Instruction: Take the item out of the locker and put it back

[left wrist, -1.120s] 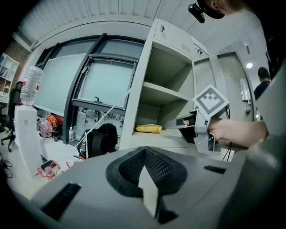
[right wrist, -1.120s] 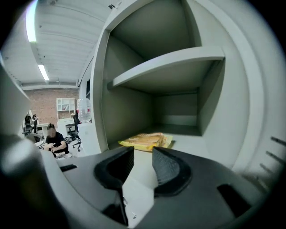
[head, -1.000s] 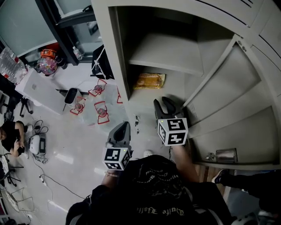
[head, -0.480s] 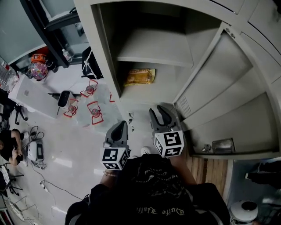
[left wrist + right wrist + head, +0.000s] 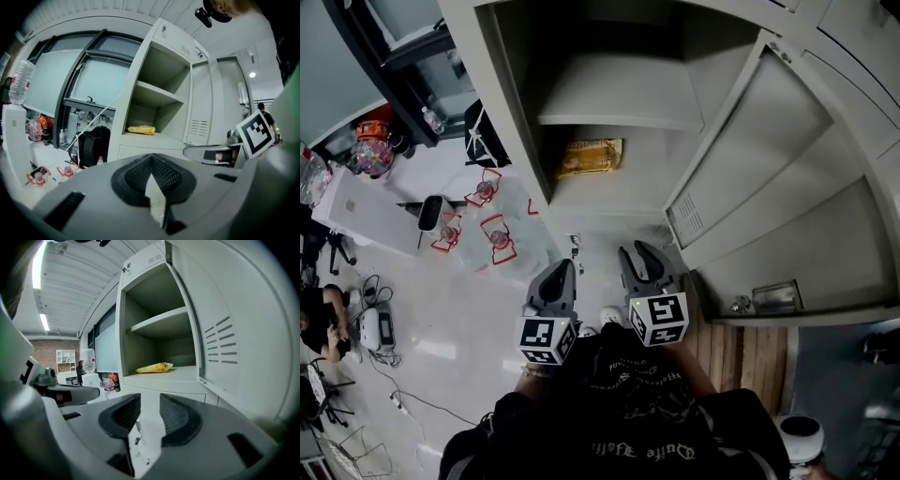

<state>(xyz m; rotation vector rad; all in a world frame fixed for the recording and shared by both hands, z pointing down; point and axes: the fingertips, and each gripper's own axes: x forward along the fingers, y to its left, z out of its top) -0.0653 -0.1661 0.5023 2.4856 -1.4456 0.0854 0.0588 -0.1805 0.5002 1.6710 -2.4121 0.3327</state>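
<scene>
Locker (image 5: 492,94) open, door (image 5: 769,159) swung out at its right side. Yellow packet (image 5: 591,157) flat on locker's lower shelf, in left half, beneath upper shelf (image 5: 619,94). 2 grippers outside locker, before its open front, both aimed at it, well apart from packet. Left gripper (image 5: 561,272): jaws clenched tip to tip, nothing between. Right gripper (image 5: 639,255): jaws released, clear gap between pads, empty, nearer locker door.

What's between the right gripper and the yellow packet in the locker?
Only bare locker shelf lies between the right gripper and the yellow packet, as the right gripper view shows.
</scene>
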